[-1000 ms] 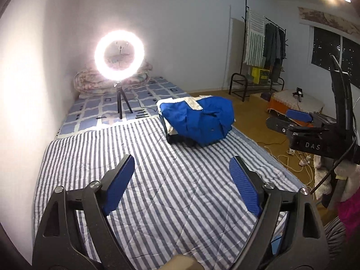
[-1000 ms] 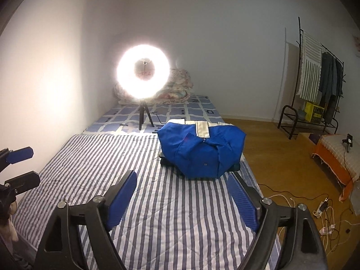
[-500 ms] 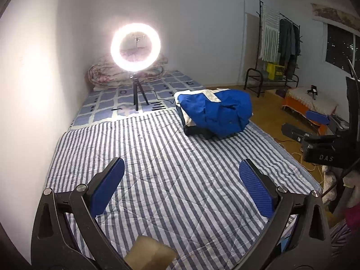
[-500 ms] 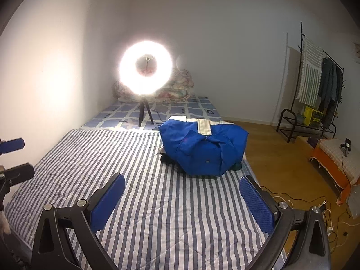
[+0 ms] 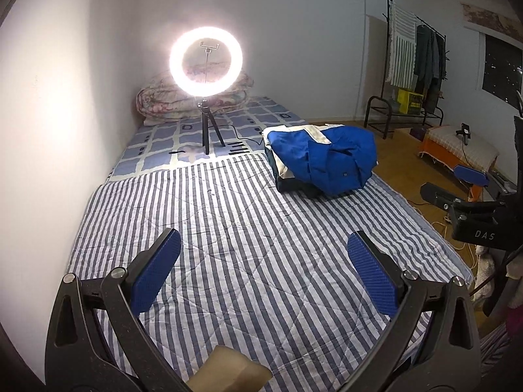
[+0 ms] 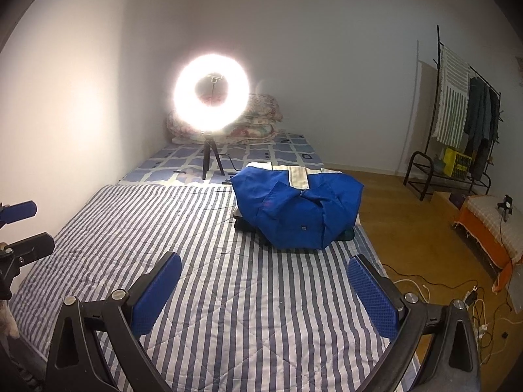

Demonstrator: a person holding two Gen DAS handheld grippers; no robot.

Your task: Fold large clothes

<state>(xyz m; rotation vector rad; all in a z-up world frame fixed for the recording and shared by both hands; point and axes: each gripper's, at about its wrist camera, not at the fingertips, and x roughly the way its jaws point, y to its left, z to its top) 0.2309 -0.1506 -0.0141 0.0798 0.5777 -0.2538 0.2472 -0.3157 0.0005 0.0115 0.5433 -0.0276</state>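
A blue garment with a white collar band lies bundled on a small stack of dark and pale folded clothes. The stack sits at the far right of the striped quilt. My left gripper hovers open over the near quilt with nothing between its blue pads. My right gripper is also open and empty, nearer the garment. Each gripper shows at the edge of the other's view: the right gripper and the left gripper.
A lit ring light on a tripod stands on the checked sheet behind the quilt, before a folded floral duvet. A clothes rack, an orange-edged mattress and floor cables are right of the bed.
Both grippers' jaws have spread wider. The left view has swung left, so the ring light and blue garment sit further right in it. The right view is almost unchanged.
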